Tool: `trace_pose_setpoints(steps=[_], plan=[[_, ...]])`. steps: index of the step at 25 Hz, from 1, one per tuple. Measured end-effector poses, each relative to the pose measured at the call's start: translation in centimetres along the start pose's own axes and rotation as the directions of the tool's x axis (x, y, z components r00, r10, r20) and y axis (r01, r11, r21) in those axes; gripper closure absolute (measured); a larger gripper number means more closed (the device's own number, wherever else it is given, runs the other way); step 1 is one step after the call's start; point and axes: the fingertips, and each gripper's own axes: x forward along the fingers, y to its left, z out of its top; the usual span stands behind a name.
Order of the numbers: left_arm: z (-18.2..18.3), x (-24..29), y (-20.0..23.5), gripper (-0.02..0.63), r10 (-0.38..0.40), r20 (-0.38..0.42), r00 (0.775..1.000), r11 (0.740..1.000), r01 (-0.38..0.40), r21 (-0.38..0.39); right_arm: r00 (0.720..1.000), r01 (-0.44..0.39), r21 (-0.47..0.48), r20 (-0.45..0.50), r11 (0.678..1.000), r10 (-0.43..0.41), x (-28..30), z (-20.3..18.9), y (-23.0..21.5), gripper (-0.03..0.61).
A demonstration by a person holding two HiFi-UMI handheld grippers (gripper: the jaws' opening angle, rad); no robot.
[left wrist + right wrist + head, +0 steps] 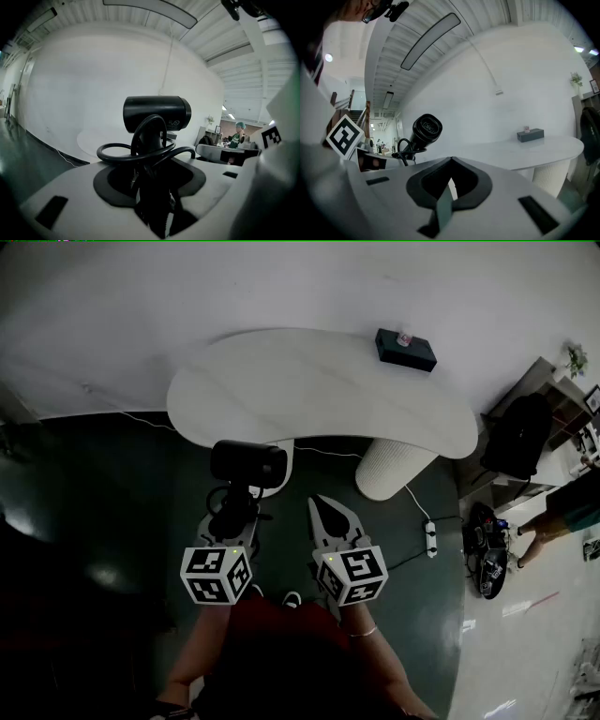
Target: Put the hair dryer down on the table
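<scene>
Near white table (328, 390), left gripper (232, 518) fingers (93, 187) clamp hair dryer (248, 463), right gripper (323, 512) fingers (525, 187) together

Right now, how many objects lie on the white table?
1: a black box at the table's far edge. The left gripper holds the hair dryer.

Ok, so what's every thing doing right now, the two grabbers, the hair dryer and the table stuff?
hair dryer: held upright, not yet on the table.
cord: looped round the hair dryer's handle.
left gripper: shut on the hair dryer's handle.
right gripper: shut, holding nothing.
table: holds a black box near its far edge.
black box: resting on the table, nothing touching it.
</scene>
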Motion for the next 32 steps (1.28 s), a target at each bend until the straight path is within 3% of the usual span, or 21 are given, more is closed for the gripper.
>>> trace_pose_setpoints(steps=[5,16,22,32], plan=[[-0.4,-0.4,-1.2,0.408,-0.002,0.004,1.0,1.0,0.002,-0.015,1.0,-0.019,-0.009,-0.016,1.0,0.019,-1.1,-0.2,0.5,0.563],[0.0,-1.1,-1.2,0.408,0.015,0.013,1.0,1.0,-0.015,0.004,0.999,-0.008,0.011,0.049,1.0,0.008,-1.5,0.5,0.8,0.563],[0.2,-1.0,-1.8,0.408,0.029,0.016,0.999,0.998,-0.03,0.05,0.999,-0.005,0.04,0.052,0.999,0.003,-1.9,0.5,-0.2,0.563],[1.1,1.0,-0.9,0.408,0.039,0.018,0.999,0.999,-0.039,0.012,0.998,-0.051,0.053,0.047,0.997,0.049,-0.3,1.2,-1.2,0.563]])
